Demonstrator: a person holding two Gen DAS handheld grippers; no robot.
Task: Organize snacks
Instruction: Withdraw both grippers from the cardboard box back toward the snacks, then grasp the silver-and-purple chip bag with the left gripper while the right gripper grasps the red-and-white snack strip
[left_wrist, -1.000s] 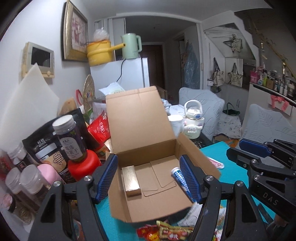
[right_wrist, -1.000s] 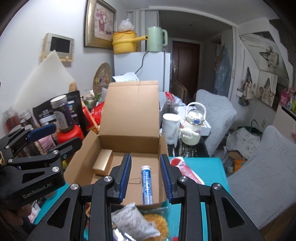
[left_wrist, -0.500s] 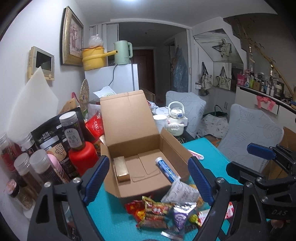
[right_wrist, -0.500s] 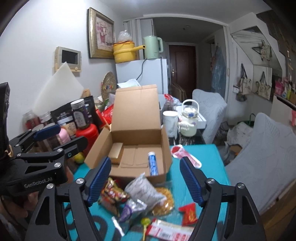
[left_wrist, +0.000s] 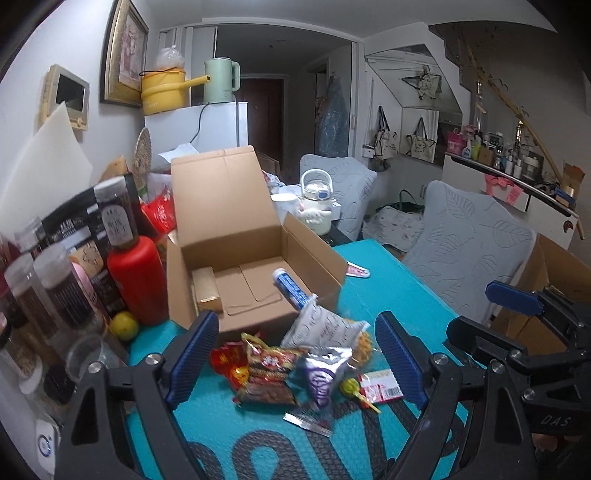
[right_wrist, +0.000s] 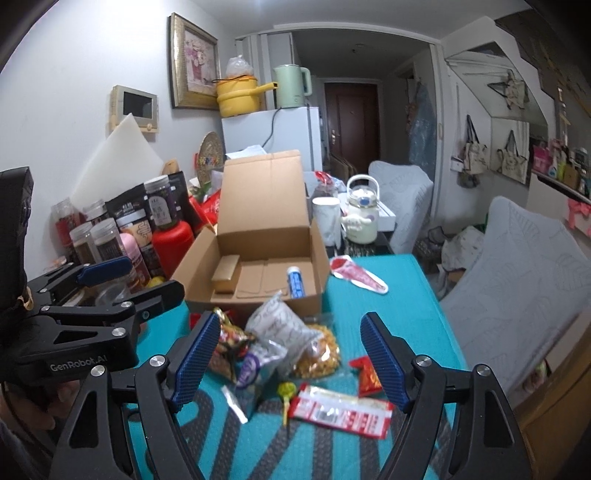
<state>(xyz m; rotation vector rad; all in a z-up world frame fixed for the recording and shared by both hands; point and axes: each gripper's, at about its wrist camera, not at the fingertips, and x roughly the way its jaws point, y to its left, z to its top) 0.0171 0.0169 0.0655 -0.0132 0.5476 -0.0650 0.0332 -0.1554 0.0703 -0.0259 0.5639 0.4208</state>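
Box (left_wrist: 236, 258): set open on the table (left_wrist: 406, 280), a tube (left_wrist: 291, 290) and gold block (left_wrist: 207, 291) laid inside. Snacks (right_wrist: 280, 347): heaped before it. Left gripper (left_wrist: 295, 363) and right gripper (right_wrist: 291, 360): fingers spread wide, nothing held.

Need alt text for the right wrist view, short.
Open right gripper hangs empty over a pile of snack packets on a teal table. Behind the pile sits an open cardboard box holding a blue tube and a gold box; the left gripper shows at left.
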